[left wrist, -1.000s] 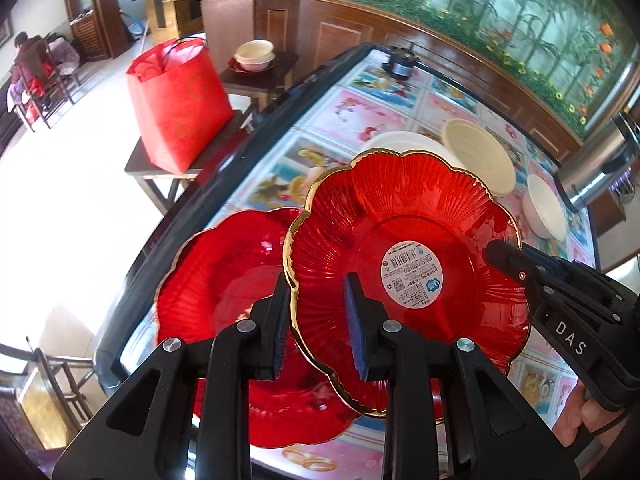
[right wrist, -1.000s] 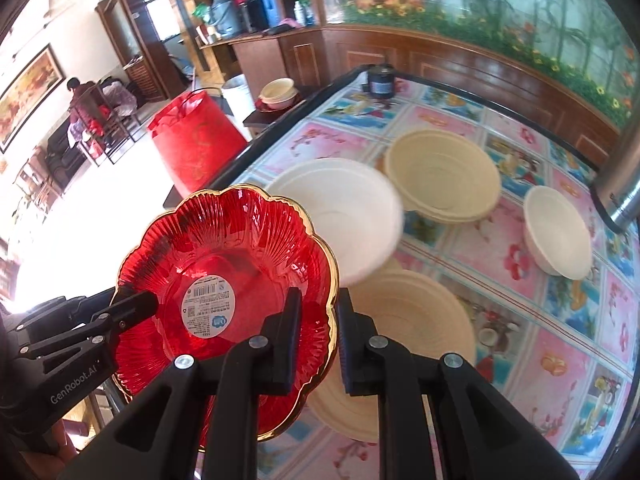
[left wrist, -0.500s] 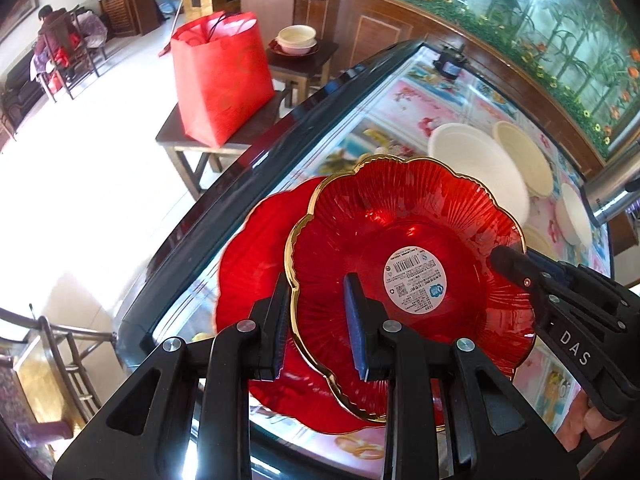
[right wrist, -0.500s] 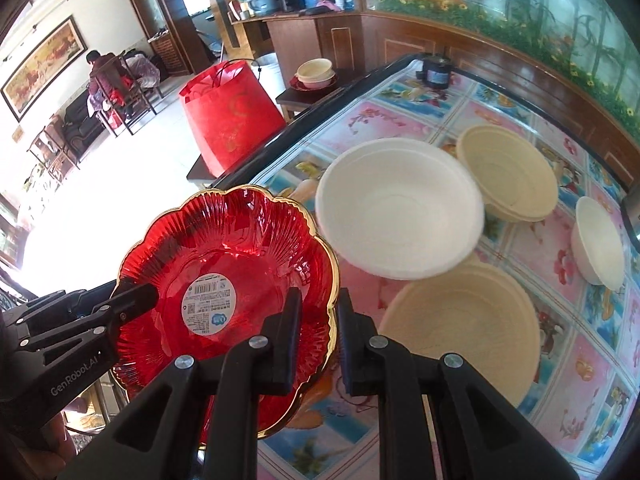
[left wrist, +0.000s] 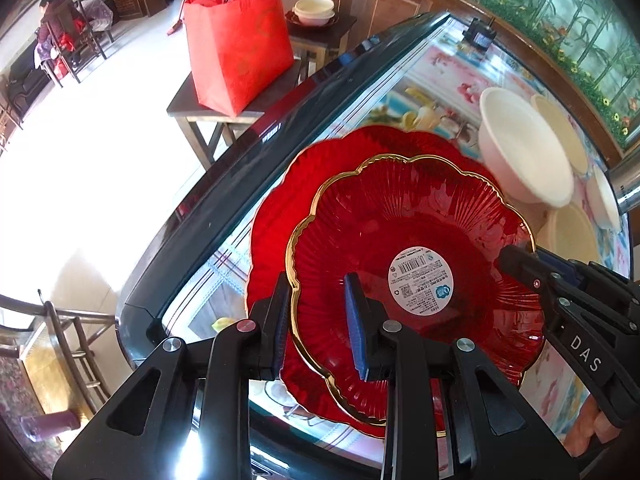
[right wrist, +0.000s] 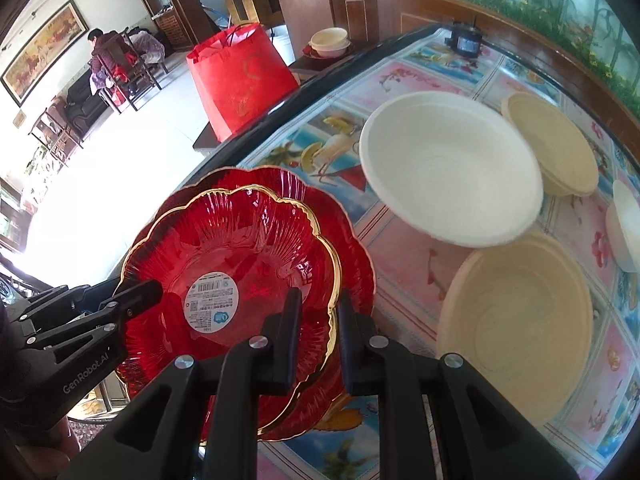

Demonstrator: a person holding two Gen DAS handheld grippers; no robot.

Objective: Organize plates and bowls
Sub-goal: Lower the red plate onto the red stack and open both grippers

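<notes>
A red flower-shaped plate with a gold rim and a white label (left wrist: 400, 240) (right wrist: 224, 252) is held over a second red plate (left wrist: 280, 208) (right wrist: 352, 248) that lies on the table near its edge. My left gripper (left wrist: 320, 324) is shut on the upper plate's rim at one side. My right gripper (right wrist: 318, 336) is shut on its rim at the opposite side. Each gripper shows in the other's view, the right (left wrist: 560, 300) and the left (right wrist: 80, 320). A large white bowl (right wrist: 448, 172) and tan bowls (right wrist: 516, 320) (right wrist: 552, 148) sit beyond.
The table (right wrist: 400, 264) has a pictured cloth under glass and a dark curved edge (left wrist: 256, 148). A small white bowl (right wrist: 624, 228) sits at the right. A red bag (left wrist: 240, 40) stands on a low side table, with stacked bowls (left wrist: 314, 12) behind it. A dark jar (right wrist: 466, 42) stands far back.
Both grippers have carried the held red plate toward the table edge and down, so it now sits centred over the lower red plate. The white bowl and tan bowls have not moved.
</notes>
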